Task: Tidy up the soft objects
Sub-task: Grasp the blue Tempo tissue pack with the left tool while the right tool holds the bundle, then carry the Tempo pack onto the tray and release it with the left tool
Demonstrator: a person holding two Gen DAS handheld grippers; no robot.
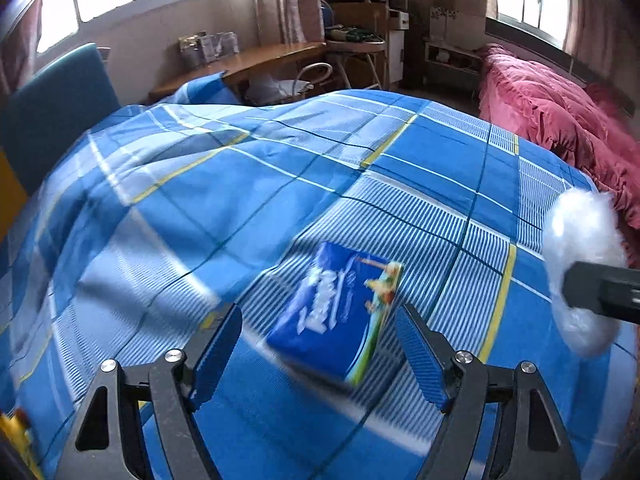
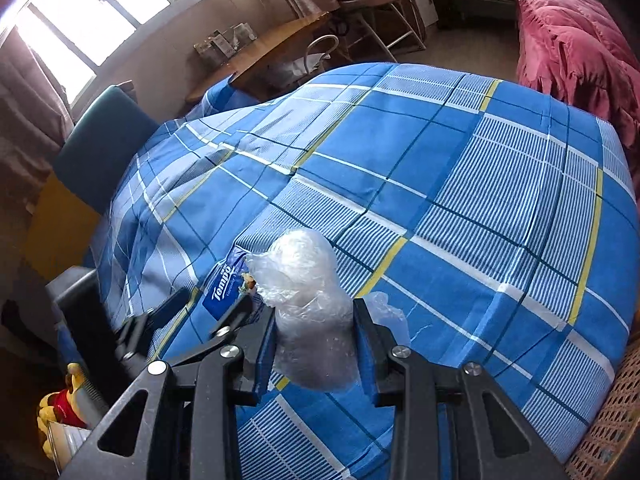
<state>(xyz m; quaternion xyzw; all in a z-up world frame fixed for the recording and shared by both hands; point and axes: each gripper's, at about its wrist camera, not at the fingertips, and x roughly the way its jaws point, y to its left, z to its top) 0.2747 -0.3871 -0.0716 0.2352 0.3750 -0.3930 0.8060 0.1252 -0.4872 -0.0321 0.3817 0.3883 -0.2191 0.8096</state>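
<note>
left gripper [image 1: 320, 344] angled down, jaws wide over tissue pack [image 1: 336, 316]; right gripper [image 2: 314, 344] clamps plastic wad [image 2: 308, 304].

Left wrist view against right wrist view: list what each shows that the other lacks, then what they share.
Only the left wrist view: the left gripper, its jaws apart, the tissue pack between them untouched, and the pack's whole printed top.

Only the right wrist view: the right gripper shut on the clear plastic bag, and a yellow plush bear in a red shirt beside the bed.

Both: the blue plaid bedcover, the tissue pack, the plastic bag, the red quilt and the wooden desk.
</note>
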